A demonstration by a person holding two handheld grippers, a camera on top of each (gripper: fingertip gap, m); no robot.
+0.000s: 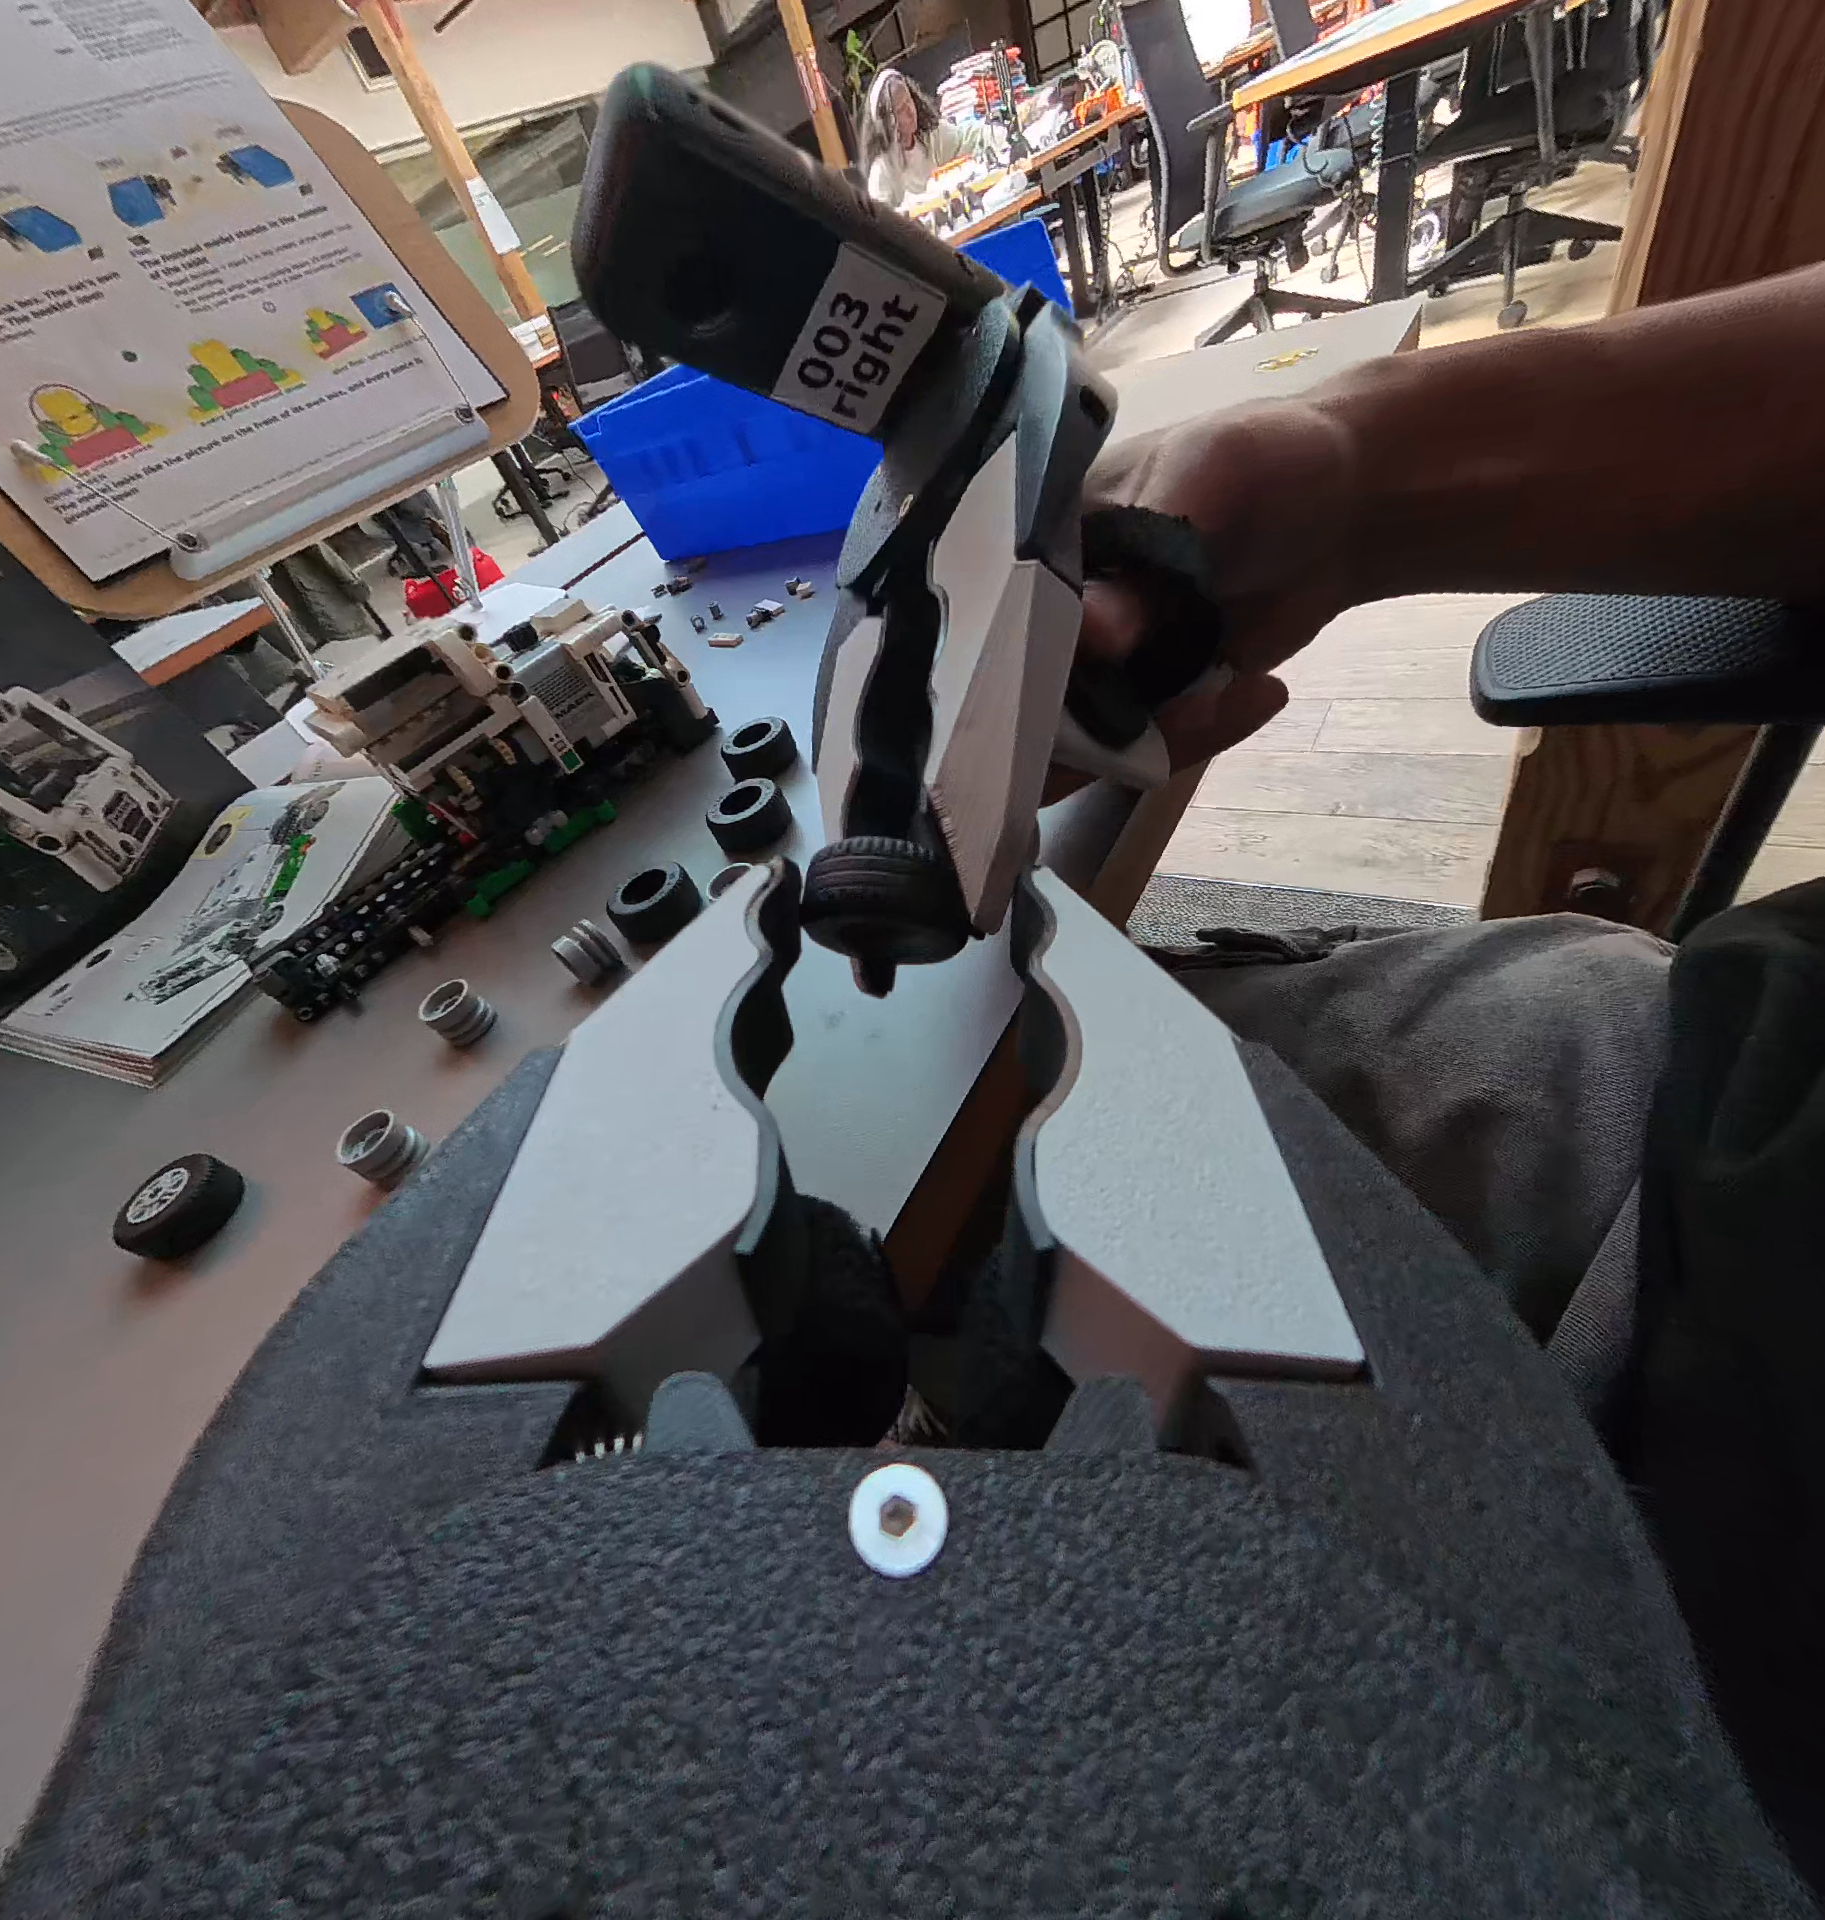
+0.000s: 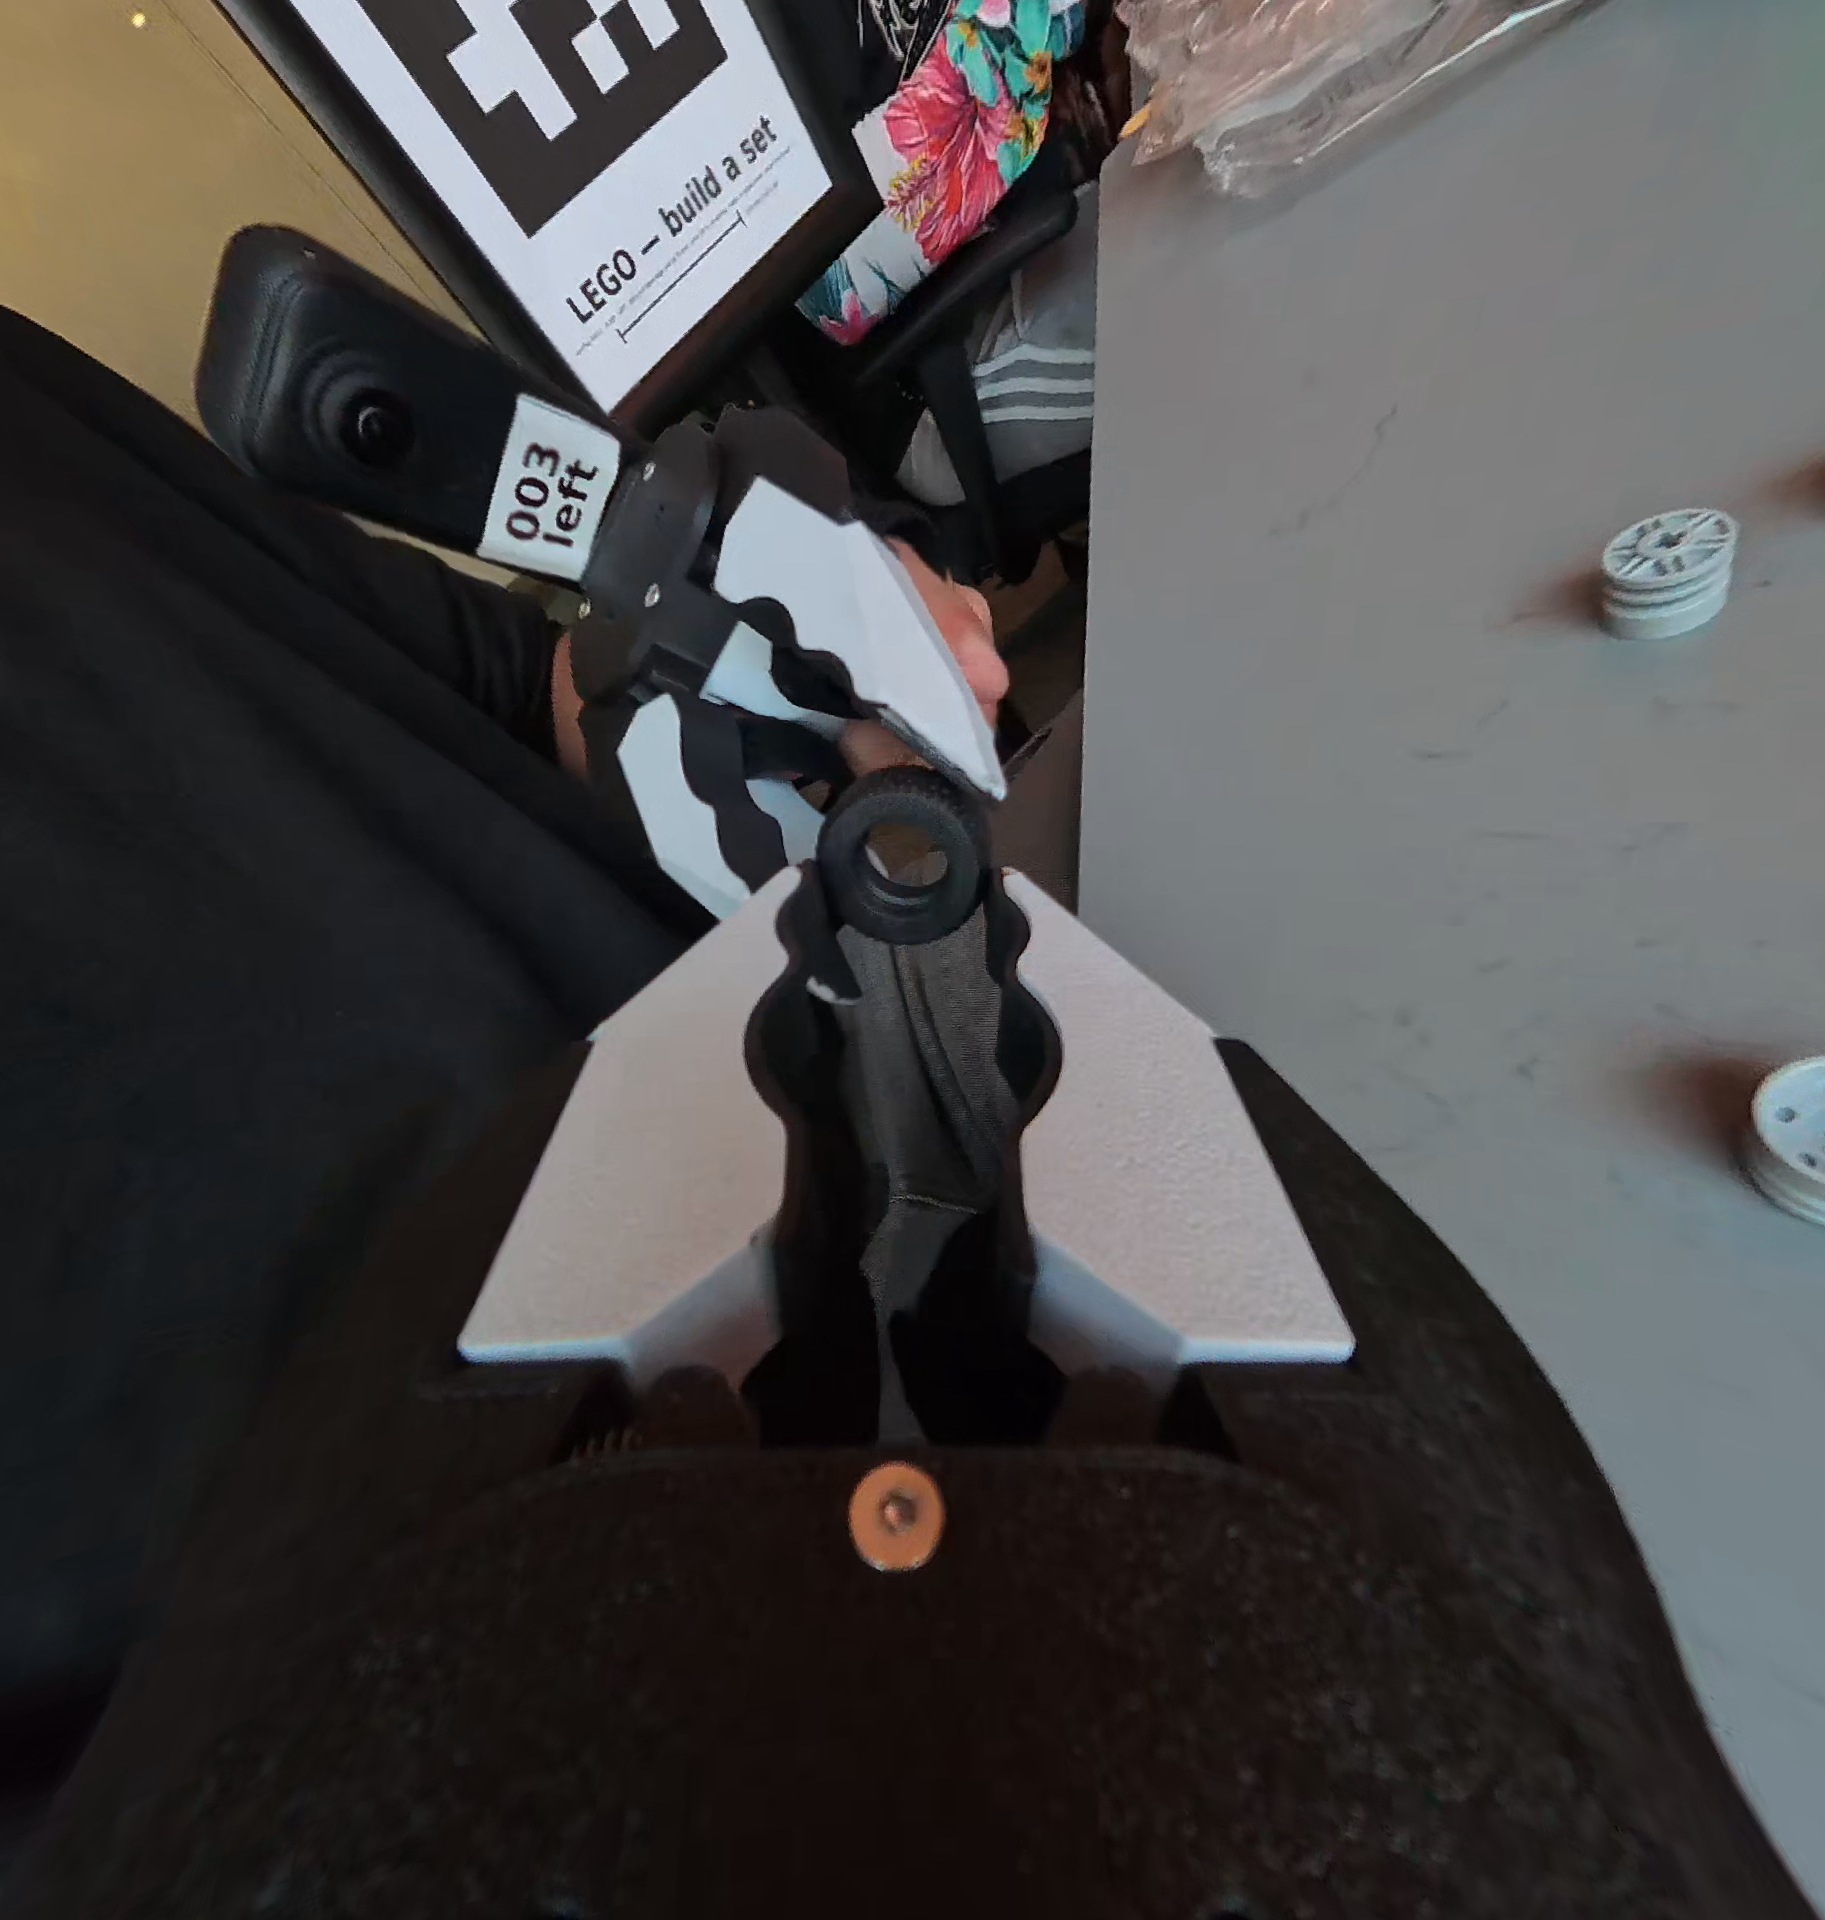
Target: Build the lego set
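Observation:
My right gripper (image 2: 900, 899) is shut on a black rubber tyre (image 2: 903, 868) and holds it in the air off the table's near edge. In the left wrist view the right gripper (image 1: 892, 873) comes down from above with the tyre (image 1: 882, 902) at its tips. My left gripper (image 1: 903, 909) is open, its fingertips to either side of the tyre, not closed on it. It also shows in the right wrist view (image 2: 866, 831), open just behind the tyre. The partly built white truck (image 1: 503, 717) stands on the grey table (image 1: 108, 1403).
Loose black tyres (image 1: 747, 814), grey rims (image 1: 458, 1013) and one finished wheel (image 1: 179, 1205) lie near the truck. Two grey rims (image 2: 1666, 571) lie on the table (image 2: 1407, 779). An instruction booklet (image 1: 201, 935), a blue bin (image 1: 731, 457) and a chair armrest (image 1: 1666, 655) are close by.

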